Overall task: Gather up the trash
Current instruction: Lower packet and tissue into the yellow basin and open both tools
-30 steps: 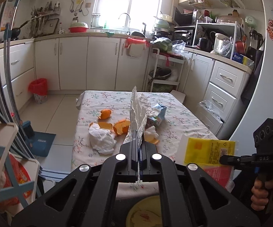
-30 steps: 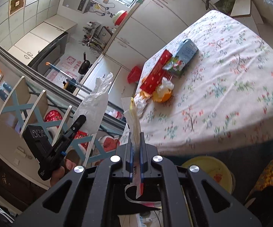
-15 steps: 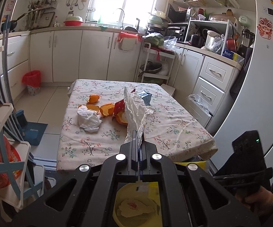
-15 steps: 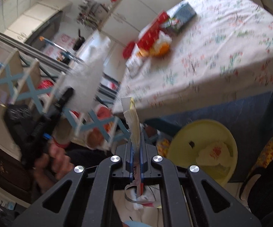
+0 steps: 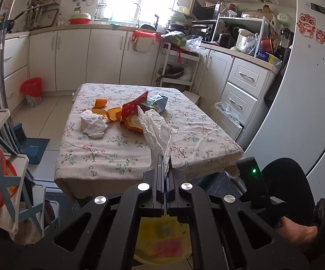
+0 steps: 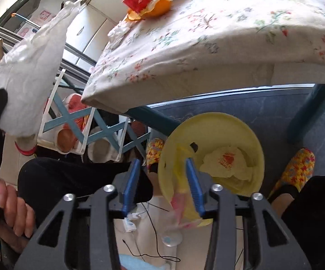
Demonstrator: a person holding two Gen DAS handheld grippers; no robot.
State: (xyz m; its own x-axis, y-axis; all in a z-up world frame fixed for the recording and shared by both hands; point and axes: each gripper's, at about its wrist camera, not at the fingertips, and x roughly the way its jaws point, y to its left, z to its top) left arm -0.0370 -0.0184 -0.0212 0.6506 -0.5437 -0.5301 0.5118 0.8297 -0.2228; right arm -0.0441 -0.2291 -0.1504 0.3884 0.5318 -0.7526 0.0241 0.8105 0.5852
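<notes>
The white plastic bag [image 5: 156, 130] is crinkly and see-through-ish, sticking up out of the left gripper [image 5: 166, 168], whose jaws are pinched tight together on its bottom edge. It's held up in the air at the near edge of the table [image 5: 185, 135], over the person's lap.

The right gripper [image 6: 162, 180] has its blue-padded jaws spread wide with nothing clamped. A yellow wrapper [image 6: 181, 175] with a pinkish end is right by the one pad, sitting over the rim of the yellow bin [image 6: 212, 121]; can't tell if it's touching the pad or already loose. The bin sits on the floor under the table edge with a crumpled white wrapper [image 6: 226, 160] inside.

Left cam gives you the tabletop: orange peels [image 5: 114, 114], a wadded white tissue [image 5: 93, 124], a red packet [image 5: 133, 108], a blue carton [image 5: 159, 102]. The right cam is the one that shows inside the bin, and the person's patterned slippers [image 6: 297, 168] next to it.
</notes>
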